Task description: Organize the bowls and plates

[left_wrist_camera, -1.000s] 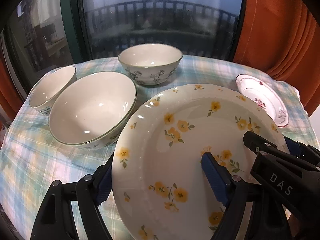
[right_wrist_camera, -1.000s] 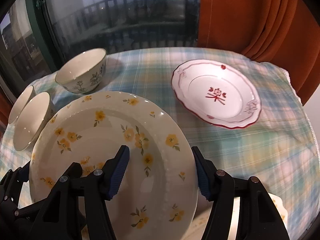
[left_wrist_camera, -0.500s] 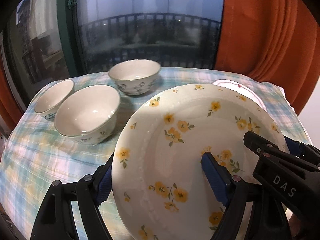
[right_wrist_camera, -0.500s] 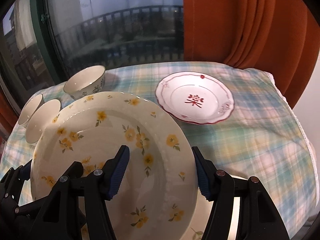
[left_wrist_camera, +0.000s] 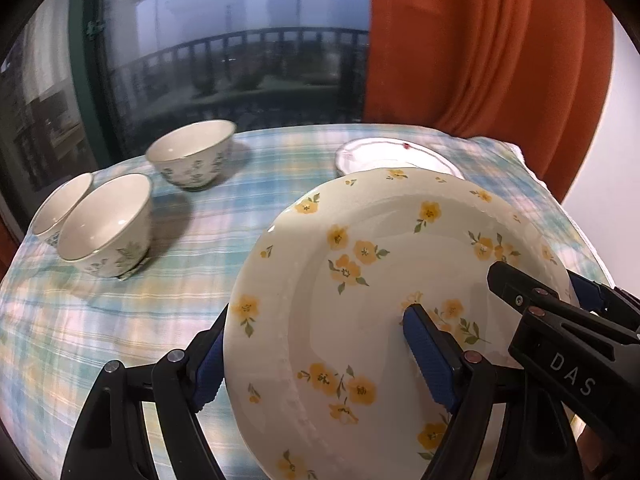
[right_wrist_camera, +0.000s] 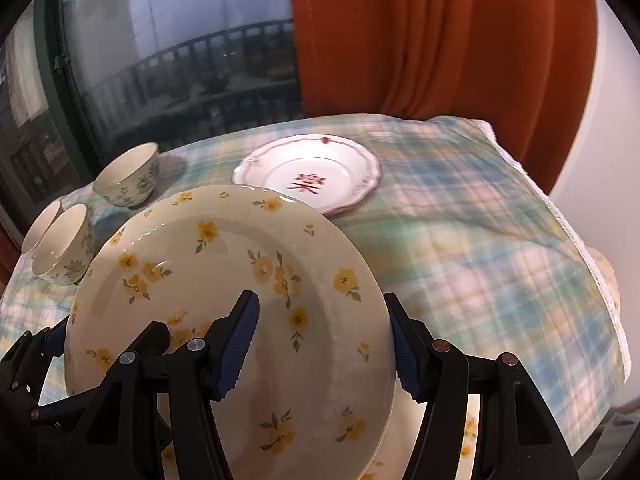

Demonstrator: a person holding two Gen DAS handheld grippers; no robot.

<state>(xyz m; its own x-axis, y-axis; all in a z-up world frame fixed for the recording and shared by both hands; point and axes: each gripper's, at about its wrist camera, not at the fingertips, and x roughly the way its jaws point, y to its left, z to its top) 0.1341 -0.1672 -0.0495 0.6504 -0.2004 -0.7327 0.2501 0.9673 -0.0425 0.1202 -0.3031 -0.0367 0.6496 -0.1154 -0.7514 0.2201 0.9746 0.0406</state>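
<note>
The yellow-flowered plate [left_wrist_camera: 384, 300] is held tilted above the counter [left_wrist_camera: 120, 320], which is covered with a plaid cloth [right_wrist_camera: 480, 260]. The plate is gripped from both sides. The left gripper [left_wrist_camera: 316, 344] is closed on the plate's left rim: 1 blue pad [left_wrist_camera: 428, 352] is pressed on the upper face and the other is seen behind the edge. The right gripper [right_wrist_camera: 324, 344] is clamped on the plate's right rim, with 1 pad on the face and 1 at the outer edge. In the left wrist view the right gripper's black body, marked "DAS", is seen at the plate's right side.

Below the plate's near right edge, part of a second yellow-flowered plate [right_wrist_camera: 468, 432] is visible in the right wrist view; contact between the 2 cannot be judged.

Beyond the plate's far rim, a white plate with red trim [right_wrist_camera: 312, 172] lies flat on the cloth, apart from the held plate. To the left of the held plate, 3 bowls are recorded: a floral bowl [left_wrist_camera: 192, 152] farthest back, and 2 bowls closer, a larger bowl [left_wrist_camera: 108, 224] and a smaller bowl [left_wrist_camera: 60, 208], standing just beside each other.

Behind the counter, a window [left_wrist_camera: 224, 48] with a railing outside and an orange curtain [left_wrist_camera: 480, 48] are noted.
</note>
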